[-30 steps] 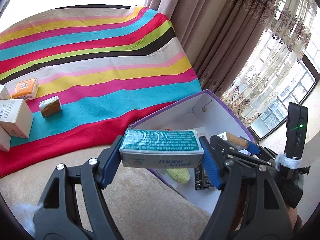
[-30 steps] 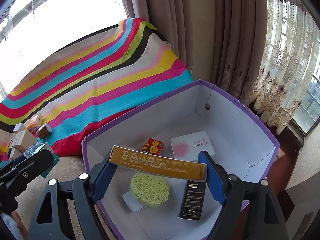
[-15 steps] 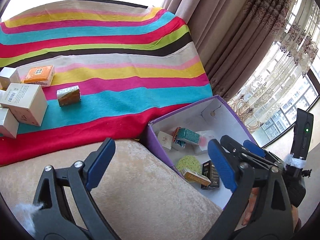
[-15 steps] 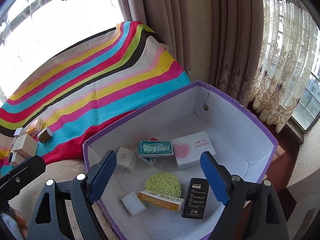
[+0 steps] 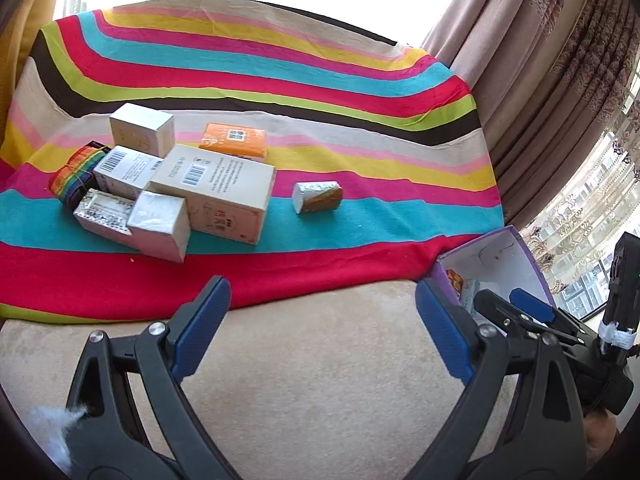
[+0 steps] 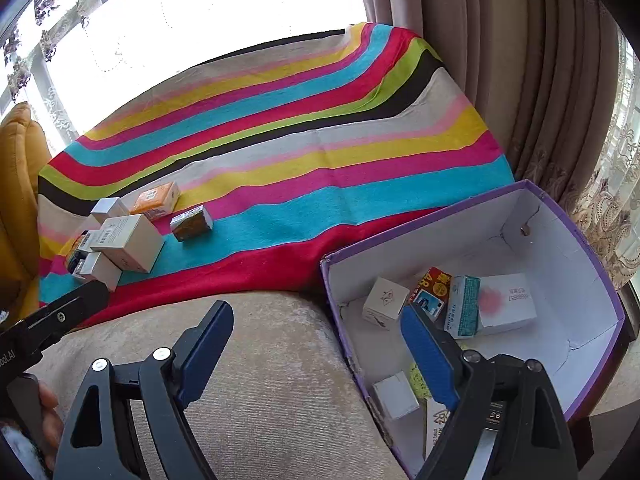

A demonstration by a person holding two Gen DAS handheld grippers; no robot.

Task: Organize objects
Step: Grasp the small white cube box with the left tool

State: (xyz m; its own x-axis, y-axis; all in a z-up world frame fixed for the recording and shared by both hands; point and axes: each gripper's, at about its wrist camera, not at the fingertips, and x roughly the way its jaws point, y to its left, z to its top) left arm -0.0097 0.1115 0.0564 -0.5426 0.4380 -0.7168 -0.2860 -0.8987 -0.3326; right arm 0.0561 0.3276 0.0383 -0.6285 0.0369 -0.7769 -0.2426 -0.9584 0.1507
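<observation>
A purple box with white inside holds several small packs, among them a teal-and-white pack and a white pack with a pink spot. Its corner shows in the left wrist view. On the striped blanket lie a cluster of white cartons, an orange pack and a small silver-orange pack. My left gripper is open and empty over the beige cushion. My right gripper is open and empty beside the box's left wall.
A rainbow strap roll lies at the left of the cartons. Beige cushion fills the foreground. Curtains hang behind the box. A yellow cushion stands at far left.
Both grippers let go of their packs into the purple box and opened. Both then swung left, away from the box, toward the cartons on the blanket.
</observation>
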